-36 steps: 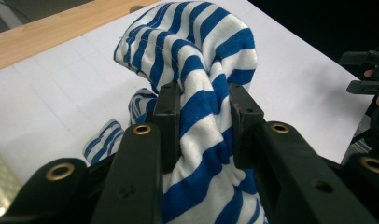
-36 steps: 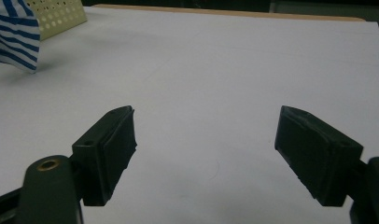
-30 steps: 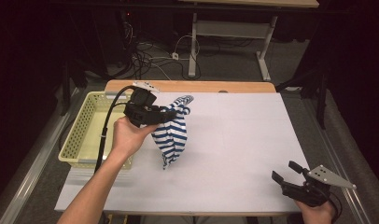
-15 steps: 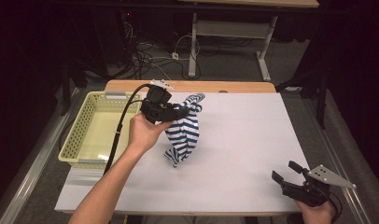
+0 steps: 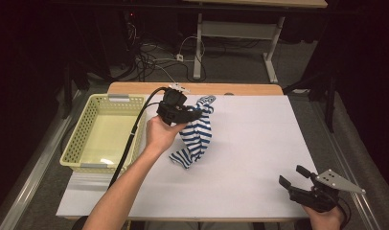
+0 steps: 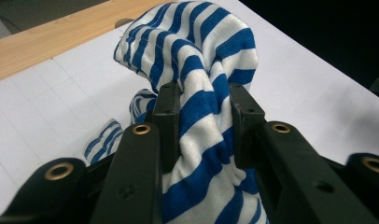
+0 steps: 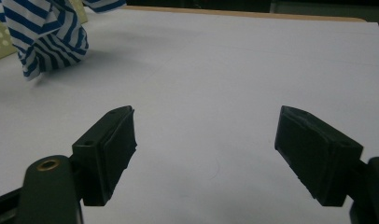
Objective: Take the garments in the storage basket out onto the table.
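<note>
The left claw (image 6: 201,112) is pinching the soft, light striped cloth (image 5: 198,135) at a bunched fold; it flops, so hold a thick fold. The right claw (image 7: 204,154) is spread wide.

Lab — floor cables (image 5: 154,57), paper-covered table (image 5: 259,143)

A yellow perforated basket (image 5: 104,136) sits at the white table's (image 5: 259,143) left edge, seemingly empty.

Bare white sheet (image 5: 259,143) beside basket (image 5: 82,139)
</note>
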`<state>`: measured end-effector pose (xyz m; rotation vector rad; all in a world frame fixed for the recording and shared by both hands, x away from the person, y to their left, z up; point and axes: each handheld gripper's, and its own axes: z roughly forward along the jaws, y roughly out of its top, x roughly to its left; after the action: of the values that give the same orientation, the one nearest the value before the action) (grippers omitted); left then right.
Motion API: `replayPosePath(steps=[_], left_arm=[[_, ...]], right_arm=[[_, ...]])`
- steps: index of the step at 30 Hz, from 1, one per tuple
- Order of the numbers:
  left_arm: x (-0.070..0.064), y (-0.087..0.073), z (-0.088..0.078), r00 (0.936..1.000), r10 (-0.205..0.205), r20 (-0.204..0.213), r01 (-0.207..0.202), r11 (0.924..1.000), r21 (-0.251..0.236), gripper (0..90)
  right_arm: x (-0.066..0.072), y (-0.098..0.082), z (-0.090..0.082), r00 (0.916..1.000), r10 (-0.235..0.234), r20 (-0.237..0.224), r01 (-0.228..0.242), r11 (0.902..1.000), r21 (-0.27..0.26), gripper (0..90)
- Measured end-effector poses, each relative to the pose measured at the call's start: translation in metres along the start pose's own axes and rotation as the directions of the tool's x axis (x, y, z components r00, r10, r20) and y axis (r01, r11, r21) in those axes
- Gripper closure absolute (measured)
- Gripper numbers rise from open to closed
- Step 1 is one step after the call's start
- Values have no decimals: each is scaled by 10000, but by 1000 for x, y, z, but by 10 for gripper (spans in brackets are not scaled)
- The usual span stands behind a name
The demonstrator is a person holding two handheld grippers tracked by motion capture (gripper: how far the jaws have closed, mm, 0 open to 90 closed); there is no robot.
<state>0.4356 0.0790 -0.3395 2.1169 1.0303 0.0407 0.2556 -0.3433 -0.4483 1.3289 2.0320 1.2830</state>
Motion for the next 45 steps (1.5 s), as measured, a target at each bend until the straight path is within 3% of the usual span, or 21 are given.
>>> replayPosePath(steps=[9,22,33,45], left_arm=[[2,-4,23,9997,84,-239,-82,9999,109,669],[7,-14,52,9974,191,-690,-148,9979,629,663],[15,-22,66,9957,-33,-924,114,9961,877,658],[21,-28,84,9954,-407,-866,514,9908,1254,649]], right_arm=[[-1,0,0,10000,37,-21,-37,10000,38,214],[-1,0,0,10000,38,-45,-38,10000,14,214],[-1,0,1,10000,34,-43,-33,10000,56,214],[-2,0,1,10000,22,-77,-22,10000,66,214]])
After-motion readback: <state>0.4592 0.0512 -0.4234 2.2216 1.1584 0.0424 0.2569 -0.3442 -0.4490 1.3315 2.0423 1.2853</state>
